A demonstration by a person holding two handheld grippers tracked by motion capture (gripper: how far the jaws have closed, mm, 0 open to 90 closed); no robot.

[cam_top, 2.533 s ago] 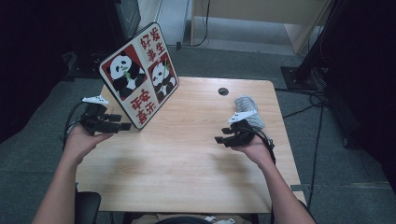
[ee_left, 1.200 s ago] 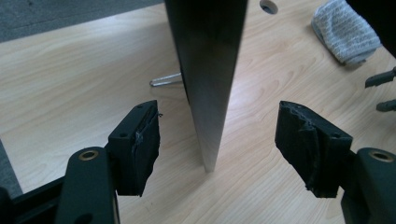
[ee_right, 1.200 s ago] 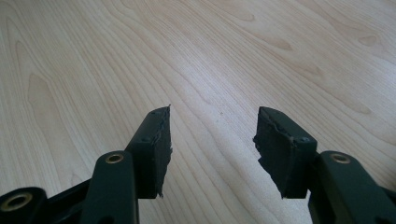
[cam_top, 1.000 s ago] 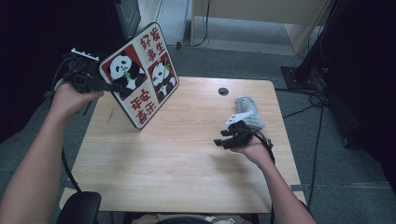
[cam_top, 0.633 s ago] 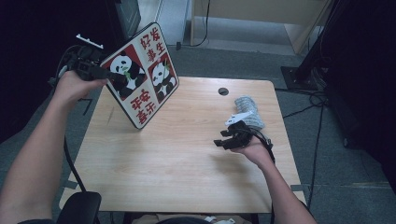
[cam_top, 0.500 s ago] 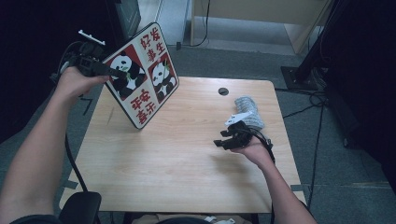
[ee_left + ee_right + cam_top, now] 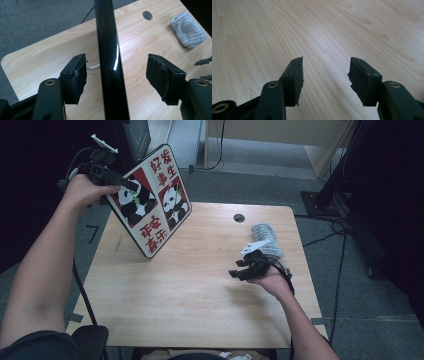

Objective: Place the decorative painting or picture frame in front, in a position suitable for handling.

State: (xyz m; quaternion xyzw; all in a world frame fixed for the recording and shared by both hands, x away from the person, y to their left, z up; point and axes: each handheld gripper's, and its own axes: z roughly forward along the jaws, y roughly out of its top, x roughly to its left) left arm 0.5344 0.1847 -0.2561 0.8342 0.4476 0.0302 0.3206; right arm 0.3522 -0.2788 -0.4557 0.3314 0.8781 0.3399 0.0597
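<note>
A framed picture (image 7: 150, 200) with two pandas and red characters stands tilted back on the far left of the wooden table (image 7: 175, 305). My left gripper (image 7: 131, 185) is raised at the picture's upper left edge. In the left gripper view the frame's glossy black edge (image 7: 107, 62) runs between the jaws of the left gripper (image 7: 116, 57), which stand open and clear of it on both sides. My right gripper (image 7: 235, 269) rests low over the table's right half. Its open jaws have only bare wood between them in the right gripper view (image 7: 325, 60).
A folded grey cloth (image 7: 265, 240) lies near the table's far right edge, just behind the right hand. A round cable hole (image 7: 239, 218) sits at the back middle. A thin metal prop (image 7: 93, 66) shows behind the frame. Dark floor and black stands surround the table.
The left hand rose from the table's left side to the picture's upper left edge and crept a little farther along it. The right hand and gripper kept still.
</note>
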